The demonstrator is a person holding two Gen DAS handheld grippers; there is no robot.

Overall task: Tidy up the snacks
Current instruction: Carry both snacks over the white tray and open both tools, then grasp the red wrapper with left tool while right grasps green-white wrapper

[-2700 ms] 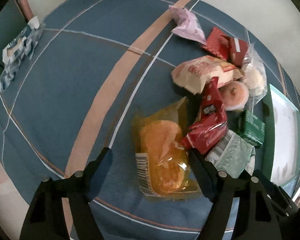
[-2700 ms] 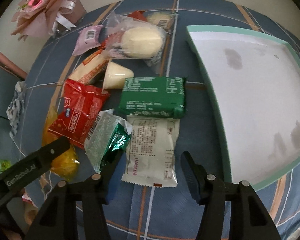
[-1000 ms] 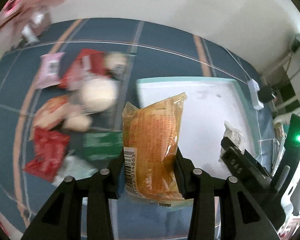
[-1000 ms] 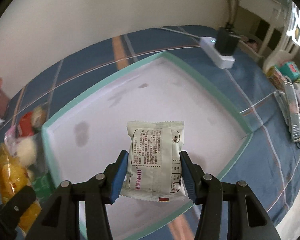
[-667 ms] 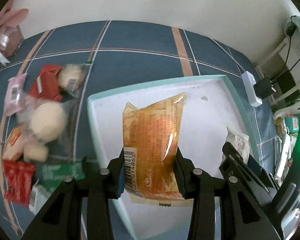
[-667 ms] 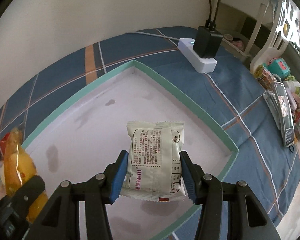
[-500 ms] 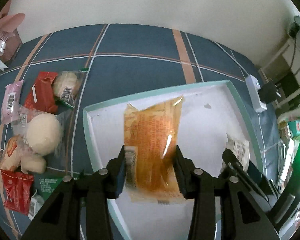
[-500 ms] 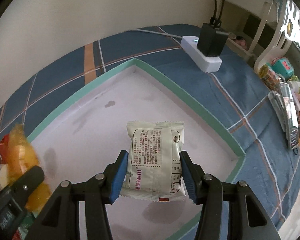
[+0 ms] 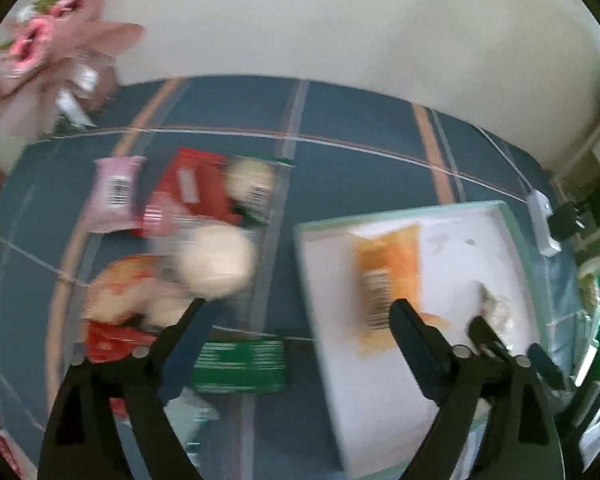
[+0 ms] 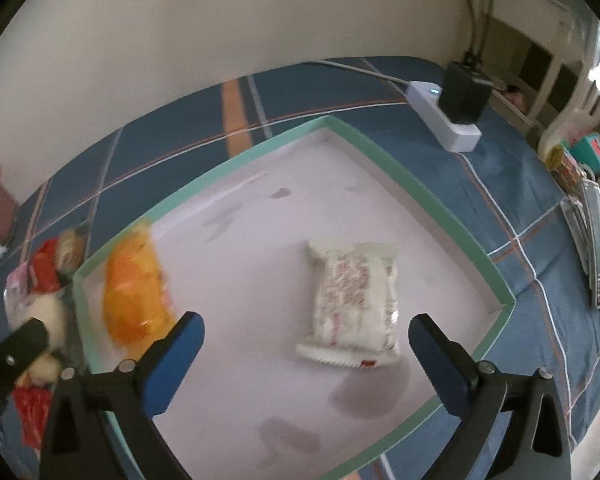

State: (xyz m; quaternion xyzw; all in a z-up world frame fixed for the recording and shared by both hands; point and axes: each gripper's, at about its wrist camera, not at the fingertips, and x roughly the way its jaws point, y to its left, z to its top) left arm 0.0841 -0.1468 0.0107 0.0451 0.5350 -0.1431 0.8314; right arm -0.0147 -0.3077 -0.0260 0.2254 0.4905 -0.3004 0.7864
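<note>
A white tray with a mint-green rim (image 10: 384, 160) (image 9: 308, 276) lies on the blue plaid cloth. An orange snack bag (image 10: 134, 292) (image 9: 386, 276) lies in its left part and a white wrapped snack (image 10: 354, 300) (image 9: 498, 310) lies further right. My right gripper (image 10: 304, 326) hovers over the tray, its jaws opening wide and nothing between them. My left gripper (image 9: 296, 308) is also opening and holds nothing; it straddles the tray's left rim. The loose snacks sit left of the tray: a green packet (image 9: 240, 366), red packets (image 9: 192, 192), a pink packet (image 9: 114, 194) and a round pale bun (image 9: 216, 262).
A white power strip with a black plug (image 10: 454, 114) lies beyond the tray's far right corner. A pink flower bouquet (image 9: 48, 64) stands at the back left. Small toys and a flat grey item (image 10: 594, 236) sit at the right edge. A wall rises behind.
Both grippers have opened and let go: the orange bag and the white snack dropped onto the tray. The left view swung left, so the loose snacks are back in sight.
</note>
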